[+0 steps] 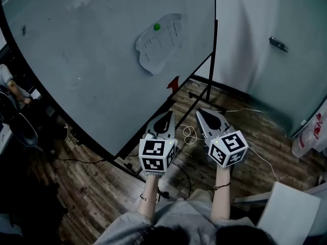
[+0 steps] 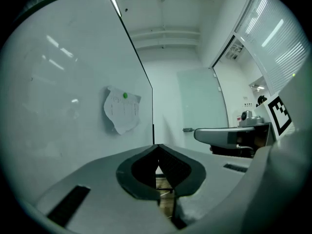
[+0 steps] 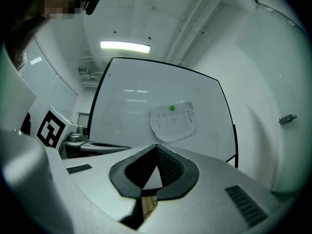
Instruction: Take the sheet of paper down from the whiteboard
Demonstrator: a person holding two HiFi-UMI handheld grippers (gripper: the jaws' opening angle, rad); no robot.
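"Forearms come nearest: the left forearm (image 1: 148,188) and the right forearm (image 1: 220,194) rise from the bottom of the head view, each ending in a gripper. How do the tools stand?"

"Both are pressed together with nothing between them. The left gripper (image 1: 170,114) has its dark pads meeting at the tip, and the right gripper (image 1: 200,112) is the same. In each gripper's own view, only a sliver of wooden floor (image 1: 102,182) shows through the slit below the tips."

"Where is the sheet of paper (image 1: 159,42)?"

"On the whiteboard (image 1: 87,65), in its right half and fairly near the right edge. It is well apart from both grippers. One green magnet (image 1: 157,27) pins it close to its top edge."

"Which way does it run?"

"Its long axis goes down the face of the board, magnet end up, and it leans a little off square. In the head view it slants from upper right to lower left, since the board itself looks tilted there."

"How does it look?"

"It is white, with faint printed rows too small to read. It does not lie flat. The edges are wavy, and the bottom corners curl in, so the lower end narrows to a blunt point. Both grippers sit side by side, pointing toward the board."
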